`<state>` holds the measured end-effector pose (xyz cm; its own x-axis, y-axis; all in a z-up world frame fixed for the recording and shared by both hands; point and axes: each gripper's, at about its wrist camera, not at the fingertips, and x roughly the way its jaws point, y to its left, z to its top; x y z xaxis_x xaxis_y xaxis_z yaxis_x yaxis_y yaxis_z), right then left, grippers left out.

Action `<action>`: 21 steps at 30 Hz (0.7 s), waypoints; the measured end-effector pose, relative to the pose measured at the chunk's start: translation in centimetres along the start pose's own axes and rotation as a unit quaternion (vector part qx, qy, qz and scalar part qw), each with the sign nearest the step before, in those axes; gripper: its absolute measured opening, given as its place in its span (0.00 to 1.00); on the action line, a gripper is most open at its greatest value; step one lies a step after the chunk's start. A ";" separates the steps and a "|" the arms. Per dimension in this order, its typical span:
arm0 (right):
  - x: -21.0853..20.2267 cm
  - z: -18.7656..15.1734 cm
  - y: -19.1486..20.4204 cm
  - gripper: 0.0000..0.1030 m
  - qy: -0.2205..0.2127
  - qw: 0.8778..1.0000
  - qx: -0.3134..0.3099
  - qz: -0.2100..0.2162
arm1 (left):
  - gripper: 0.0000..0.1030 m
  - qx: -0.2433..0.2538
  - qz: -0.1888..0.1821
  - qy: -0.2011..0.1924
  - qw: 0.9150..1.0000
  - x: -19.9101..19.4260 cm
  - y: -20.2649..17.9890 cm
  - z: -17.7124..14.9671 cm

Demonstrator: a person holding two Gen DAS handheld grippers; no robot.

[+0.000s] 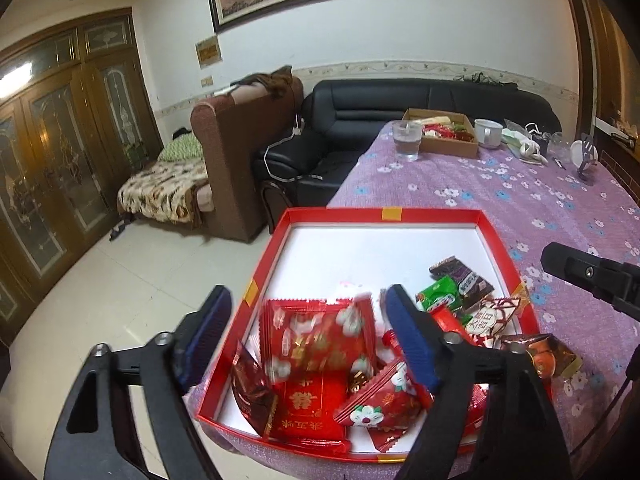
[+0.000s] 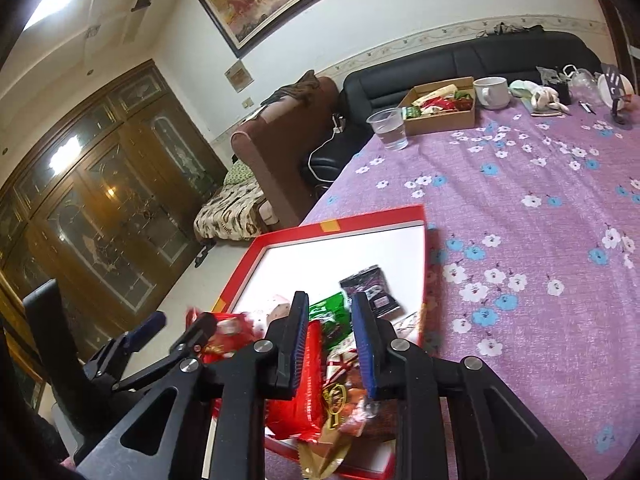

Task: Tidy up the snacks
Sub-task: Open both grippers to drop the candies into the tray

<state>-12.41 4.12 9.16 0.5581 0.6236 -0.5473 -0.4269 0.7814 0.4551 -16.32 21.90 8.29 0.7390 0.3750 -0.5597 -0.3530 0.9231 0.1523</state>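
Note:
A shallow red box (image 1: 384,213) with a white floor lies at the near left corner of the table, with several wrapped snacks piled at its near end. My left gripper (image 1: 310,334) stands wide open over the pile. A red packet with white flowers (image 1: 320,340) shows blurred between its blue pads, touching neither. My right gripper (image 2: 331,340) is narrowly open above the box's near right corner. Through its gap I see a long red packet (image 2: 310,364), a white-and-red packet (image 2: 340,360) and a brown-gold one (image 2: 360,400) lying below. A dark packet (image 2: 370,290) and a green one (image 2: 330,312) lie farther in.
The table wears a purple flowered cloth (image 1: 520,200). At its far end stand a cardboard box of snacks (image 1: 448,146), a plastic cup of water (image 1: 408,140) and a white mug (image 1: 488,132). The red box juts past the table's left edge over the tiled floor (image 1: 140,280).

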 end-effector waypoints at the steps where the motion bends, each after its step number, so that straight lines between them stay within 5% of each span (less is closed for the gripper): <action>1: -0.1 0.1 -0.2 0.25 -0.001 1.000 0.001 -0.002 | 0.80 0.002 0.000 -0.005 1.000 -0.2 -0.1 0.1; 21: -3.2 -0.9 -5.2 0.51 -0.020 0.999 0.016 -0.039 | 0.80 0.041 -0.025 -0.016 0.999 -2.3 -4.6 -0.6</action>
<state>-12.63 -1.89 7.95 0.6176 0.5587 -0.5535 -0.3579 0.8264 0.4348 -16.75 16.73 8.39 0.7728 0.3304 -0.5418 -0.2686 0.9438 0.1925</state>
